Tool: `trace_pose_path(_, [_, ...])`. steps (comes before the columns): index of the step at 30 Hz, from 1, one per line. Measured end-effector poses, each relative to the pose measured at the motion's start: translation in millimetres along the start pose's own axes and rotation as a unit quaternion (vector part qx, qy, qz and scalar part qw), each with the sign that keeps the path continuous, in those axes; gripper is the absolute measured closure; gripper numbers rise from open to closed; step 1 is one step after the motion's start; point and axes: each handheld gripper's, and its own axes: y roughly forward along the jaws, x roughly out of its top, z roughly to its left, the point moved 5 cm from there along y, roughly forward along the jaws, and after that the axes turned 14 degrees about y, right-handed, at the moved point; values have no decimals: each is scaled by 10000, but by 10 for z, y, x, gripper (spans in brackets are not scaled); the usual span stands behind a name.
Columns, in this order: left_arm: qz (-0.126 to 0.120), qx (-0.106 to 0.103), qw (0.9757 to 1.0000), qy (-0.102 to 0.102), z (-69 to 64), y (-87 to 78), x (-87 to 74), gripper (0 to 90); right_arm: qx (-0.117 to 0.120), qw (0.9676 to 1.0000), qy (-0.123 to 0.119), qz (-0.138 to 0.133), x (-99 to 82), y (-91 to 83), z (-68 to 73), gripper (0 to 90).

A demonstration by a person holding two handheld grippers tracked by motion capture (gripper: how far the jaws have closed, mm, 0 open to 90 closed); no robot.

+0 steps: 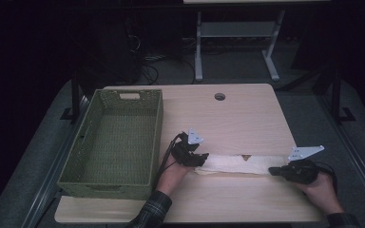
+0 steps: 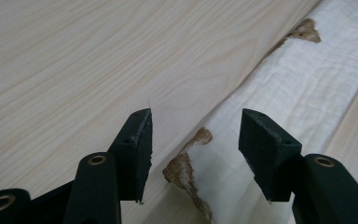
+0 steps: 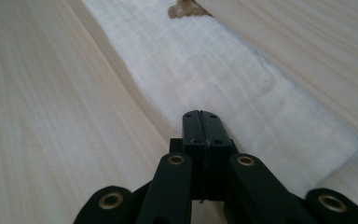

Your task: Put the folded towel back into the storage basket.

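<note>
A white towel (image 1: 240,165), folded into a long narrow strip, lies flat on the wooden table (image 1: 228,118) near its front edge. Brown patches show on it (image 2: 186,163) (image 3: 186,9). My left gripper (image 1: 199,159) is at the strip's left end. In the left gripper view its jaws (image 2: 196,126) stand open, straddling the towel's edge (image 2: 298,79) without pressing on it. My right gripper (image 1: 273,171) is at the strip's right end. Its jaws (image 3: 200,114) are pressed together low over the towel (image 3: 223,70), and I see no cloth between them.
A green woven basket (image 1: 157,128) with nothing in it stands on the table's left side, close to my left hand. A round cable hole (image 1: 219,96) sits near the far edge. Behind the table is a dark floor with a white desk frame (image 1: 198,47).
</note>
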Motion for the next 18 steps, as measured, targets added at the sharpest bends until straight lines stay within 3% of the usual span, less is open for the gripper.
trace_pose_path(6, [-6,-7,10000,1,-1,-1,-3,429,-127,9999,-80,-57,107,56,-109,897])
trace_pose_path(7, [-2,-10,10000,8,0,-2,-3,429,-146,9999,11,-44,122,62,-118,897])
trace_pose_path(18, [-29,-51,10000,-80,-3,-9,-2,432,-273,9996,15,-119,419,255,-291,898])
